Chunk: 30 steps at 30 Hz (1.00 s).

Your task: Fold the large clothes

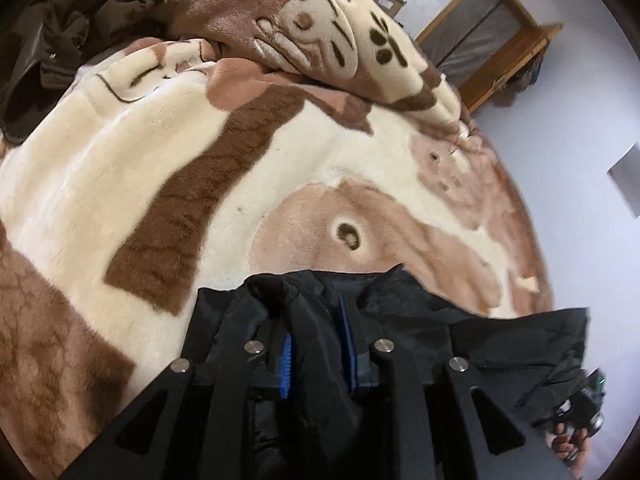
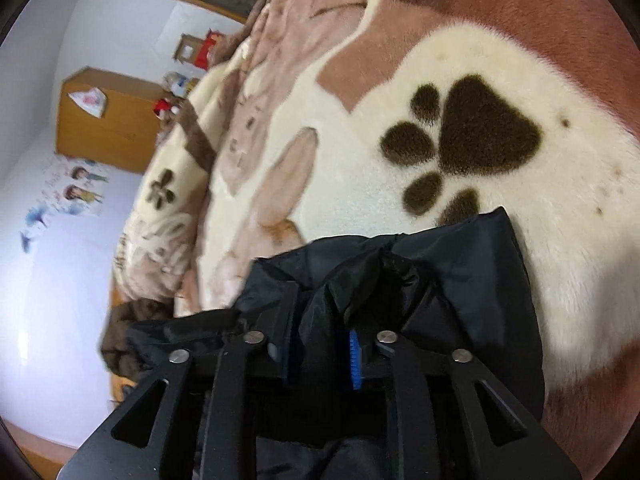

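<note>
Left gripper point(image 1: 316, 344): jaws closed most of the way on a bunched fold of the black jacket point(image 1: 420, 312); blue pads point(image 1: 286, 364) press the cloth from both sides.
Right gripper point(image 2: 320, 344): jaws likewise nearly closed, pinching a thick gather of the black jacket point(image 2: 460, 272); one blue pad point(image 2: 355, 360) shows at the right of the fold.
Jacket position: held up at both grippers, its fabric stretching sideways between them and hanging just above the plush blanket point(image 1: 160, 160).
Blanket: cream and brown, animal print; dark paw print point(image 2: 472, 136) just beyond the jacket edge in the right wrist view.
Background: dark olive garment point(image 1: 60, 20) heaped at the blanket's far left; wooden-framed door point(image 1: 488, 36); wooden cabinet point(image 2: 108, 120) against the white wall.
</note>
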### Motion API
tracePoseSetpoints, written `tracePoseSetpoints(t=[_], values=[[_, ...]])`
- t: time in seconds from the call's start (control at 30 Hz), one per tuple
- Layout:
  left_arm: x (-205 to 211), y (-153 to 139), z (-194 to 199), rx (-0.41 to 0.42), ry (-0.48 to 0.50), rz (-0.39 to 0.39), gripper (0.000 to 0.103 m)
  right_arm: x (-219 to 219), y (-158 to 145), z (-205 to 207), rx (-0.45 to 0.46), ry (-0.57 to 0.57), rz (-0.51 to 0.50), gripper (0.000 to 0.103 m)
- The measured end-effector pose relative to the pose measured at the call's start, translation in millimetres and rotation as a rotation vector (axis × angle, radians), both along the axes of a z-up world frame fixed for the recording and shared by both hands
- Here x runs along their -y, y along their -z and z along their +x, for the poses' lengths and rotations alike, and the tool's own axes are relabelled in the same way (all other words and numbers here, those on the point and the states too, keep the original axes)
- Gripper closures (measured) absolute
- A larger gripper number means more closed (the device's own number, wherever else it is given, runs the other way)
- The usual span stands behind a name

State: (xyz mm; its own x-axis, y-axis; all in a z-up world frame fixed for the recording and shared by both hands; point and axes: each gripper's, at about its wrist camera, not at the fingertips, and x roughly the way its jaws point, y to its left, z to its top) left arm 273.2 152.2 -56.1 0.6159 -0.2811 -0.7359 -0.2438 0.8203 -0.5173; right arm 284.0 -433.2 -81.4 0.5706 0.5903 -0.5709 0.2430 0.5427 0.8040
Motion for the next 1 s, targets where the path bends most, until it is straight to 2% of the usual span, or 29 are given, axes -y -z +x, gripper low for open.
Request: tracePoseSetpoints(t=[0.03, 0.1, 0.17, 0.3, 0.4, 0.5, 0.57, 0.67, 0.73, 0.8, 0.87, 0.93, 1.0], values=[[-4, -6, -5, 0.016, -0.003, -0.028, 0.074, 3, -9, -5, 0.029, 0.009, 0.031, 0.065], [-10, -17, -12, 0.047, -0.008, -0.071, 0.062, 9, -28, -15, 0.083, 0.030, 0.065, 0.056], [-13, -29, -15, 0.077, -0.011, -0.089, 0.051, 7, -46, -21, 0.123, 0.044, 0.043, 0.054], [-16, -51, -22, 0.130, -0.045, -0.099, 0.035, -2, -85, -36, 0.229, 0.082, -0.139, 0.054], [-18, -72, -31, 0.192, -0.069, -0.052, 0.032, -15, -107, -49, 0.305, 0.091, -0.270, 0.054], [-10, -85, -41, 0.219, -0.072, -0.001, 0.031, -46, -115, -57, 0.354, 0.010, -0.422, 0.054], [11, -87, -47, 0.230, -0.016, 0.032, 0.031, -74, -109, -56, 0.366, -0.075, -0.518, 0.054], [65, -77, -41, 0.209, 0.151, 0.100, 0.031, -119, -89, -46, 0.353, -0.210, -0.645, 0.054], [107, -67, -30, 0.194, 0.268, 0.180, 0.031, -140, -76, -37, 0.344, -0.264, -0.704, 0.054], [135, -57, -15, 0.187, 0.330, 0.246, 0.031, -153, -66, -22, 0.336, -0.295, -0.768, 0.054], [147, -47, 5, 0.162, 0.341, 0.311, 0.031, -157, -53, -5, 0.316, -0.314, -0.839, 0.054], [147, -31, 24, 0.141, 0.315, 0.409, 0.031, -149, -28, 17, 0.237, -0.308, -0.910, 0.054], [139, -10, 33, 0.110, 0.274, 0.432, 0.031, -132, -6, 26, 0.186, -0.288, -0.850, 0.054]])
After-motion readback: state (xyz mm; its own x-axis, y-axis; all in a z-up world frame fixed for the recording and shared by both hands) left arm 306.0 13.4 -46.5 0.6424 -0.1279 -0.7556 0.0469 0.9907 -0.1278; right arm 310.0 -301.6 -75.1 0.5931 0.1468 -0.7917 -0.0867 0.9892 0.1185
